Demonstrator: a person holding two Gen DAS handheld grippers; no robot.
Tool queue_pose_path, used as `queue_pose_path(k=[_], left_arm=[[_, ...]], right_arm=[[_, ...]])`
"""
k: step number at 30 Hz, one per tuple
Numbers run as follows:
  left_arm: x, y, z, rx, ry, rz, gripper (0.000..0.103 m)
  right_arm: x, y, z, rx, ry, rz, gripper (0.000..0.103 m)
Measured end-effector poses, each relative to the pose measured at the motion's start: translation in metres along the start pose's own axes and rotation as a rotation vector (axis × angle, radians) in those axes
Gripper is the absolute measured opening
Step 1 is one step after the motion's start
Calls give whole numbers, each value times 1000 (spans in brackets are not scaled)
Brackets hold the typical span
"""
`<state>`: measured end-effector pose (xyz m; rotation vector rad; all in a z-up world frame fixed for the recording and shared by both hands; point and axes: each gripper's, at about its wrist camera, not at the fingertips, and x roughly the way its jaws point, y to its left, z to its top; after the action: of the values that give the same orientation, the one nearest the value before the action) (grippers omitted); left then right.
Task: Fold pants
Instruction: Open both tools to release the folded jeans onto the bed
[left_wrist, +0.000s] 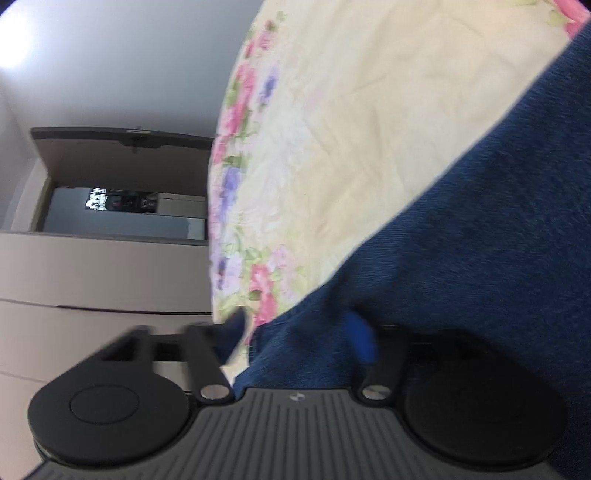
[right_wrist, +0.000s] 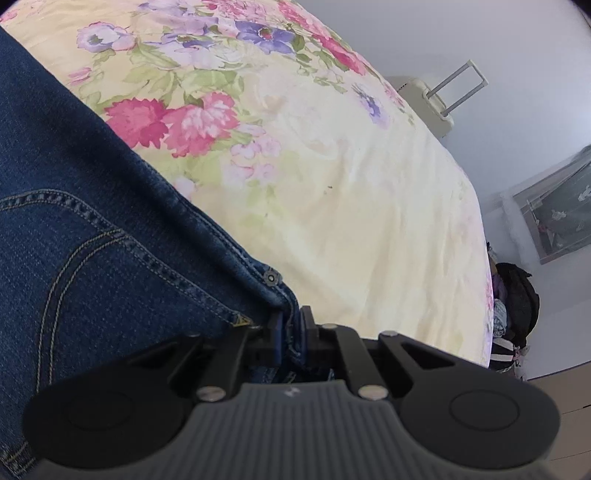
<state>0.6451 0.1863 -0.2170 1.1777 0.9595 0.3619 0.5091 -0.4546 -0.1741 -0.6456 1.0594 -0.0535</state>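
One pair of jeans (right_wrist: 92, 229) lies on the flowered bedspread (right_wrist: 351, 206), and a fold looks to be just landing: the right claw (right_wrist: 291, 332) is pinched tight on the denim at the waistband corner by the rivet, while the left claw (left_wrist: 295, 332) stands spread wide, cloth lying between its fingers but nothing gripped. Next, I'd judge, the right must let go too and both claws find fresh edges for another fold. I count two claws, one suitcase (right_wrist: 436, 107) by the wall.
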Motion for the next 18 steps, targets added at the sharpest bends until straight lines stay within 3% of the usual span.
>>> queue_pose_path(k=[4, 5, 6, 10, 15, 18], left_arm=[[-7, 37, -7, -128, -13, -15, 96], [-10, 47, -11, -166, -21, -21, 96], [-18, 61, -17, -218, -38, -54, 96], [-43, 122, -54, -462, -80, -234, 95], [-60, 159, -130, -734, -90, -467, 85], [-41, 160, -184, -918, -58, -582, 84]], right_arm=[[-4, 2, 2, 5, 8, -33, 15], [-8, 3, 3, 1, 4, -59, 29], [-13, 2, 3, 6, -1, -92, 40], [-50, -5, 1, 106, -43, -128, 43], [-107, 29, 0, 188, -105, 15, 44], [-129, 71, -5, 203, -112, 126, 44]])
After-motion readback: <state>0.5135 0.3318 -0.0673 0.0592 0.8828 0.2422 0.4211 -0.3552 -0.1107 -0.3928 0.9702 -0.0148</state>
